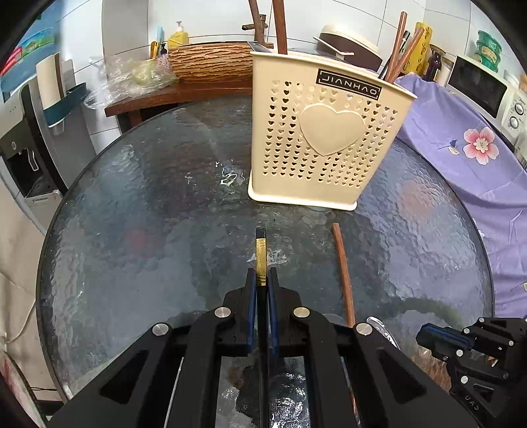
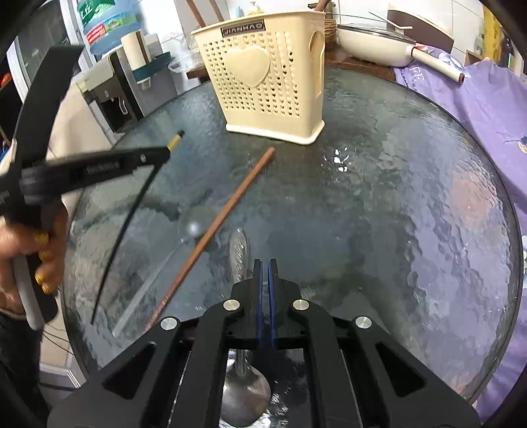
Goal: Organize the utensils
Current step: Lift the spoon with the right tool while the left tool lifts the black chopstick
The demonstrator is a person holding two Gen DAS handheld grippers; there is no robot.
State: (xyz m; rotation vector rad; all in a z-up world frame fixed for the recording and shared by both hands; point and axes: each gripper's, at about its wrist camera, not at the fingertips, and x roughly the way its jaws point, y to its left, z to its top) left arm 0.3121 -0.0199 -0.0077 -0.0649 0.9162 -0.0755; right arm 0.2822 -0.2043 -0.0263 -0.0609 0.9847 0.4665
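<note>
The cream utensil holder (image 1: pixel 326 131) carries a black rectangular label (image 1: pixel 348 83) near its top rim reading "JIANHAO" in pale capitals; the same label (image 2: pixel 242 29) is legible in the right wrist view. The purple cloth (image 2: pixel 477 98) shows pale letters at its edge, of which only "FE" can be made out. Print on the water bottle (image 2: pixel 105 23), on the side of the left gripper (image 2: pixel 102 169) and on the body of the right gripper (image 1: pixel 471 403) is too blurred or small to read.
</note>
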